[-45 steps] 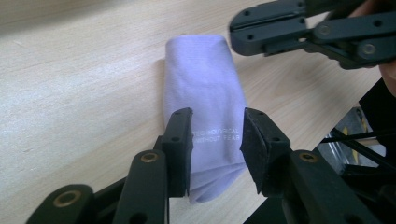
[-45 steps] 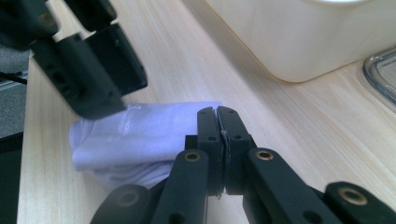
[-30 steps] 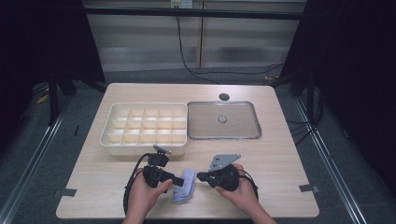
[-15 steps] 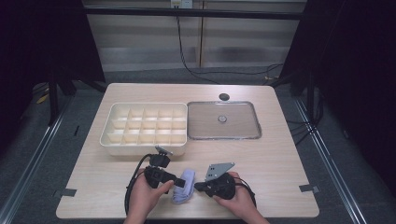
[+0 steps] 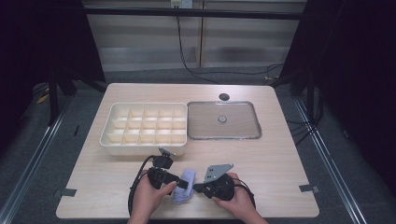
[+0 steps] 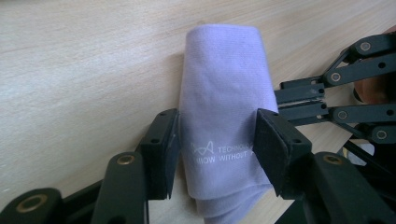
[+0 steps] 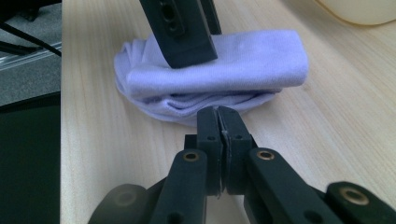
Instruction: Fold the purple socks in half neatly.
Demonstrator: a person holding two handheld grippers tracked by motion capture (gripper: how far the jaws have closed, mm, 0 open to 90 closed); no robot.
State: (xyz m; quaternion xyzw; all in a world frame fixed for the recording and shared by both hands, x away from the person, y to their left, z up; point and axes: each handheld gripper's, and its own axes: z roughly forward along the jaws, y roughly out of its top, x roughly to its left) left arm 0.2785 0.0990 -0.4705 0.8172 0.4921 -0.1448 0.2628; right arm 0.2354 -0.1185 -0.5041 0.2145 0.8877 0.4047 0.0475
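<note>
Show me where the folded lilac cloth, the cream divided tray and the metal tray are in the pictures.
folded lilac cloth [image 6: 223, 93], left gripper view, on its smooth upper fold.
cream divided tray [image 5: 144, 148], high view, on its front wall.
metal tray [image 5: 205, 121], high view, on its bare floor, left part.

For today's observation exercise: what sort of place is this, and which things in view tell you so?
Probably a lab or test bench for recording handling work: a bare wooden table ringed by dark curtains, cables along the back wall, and a compartment tray and folded lilac cloth laid out as props.
</note>
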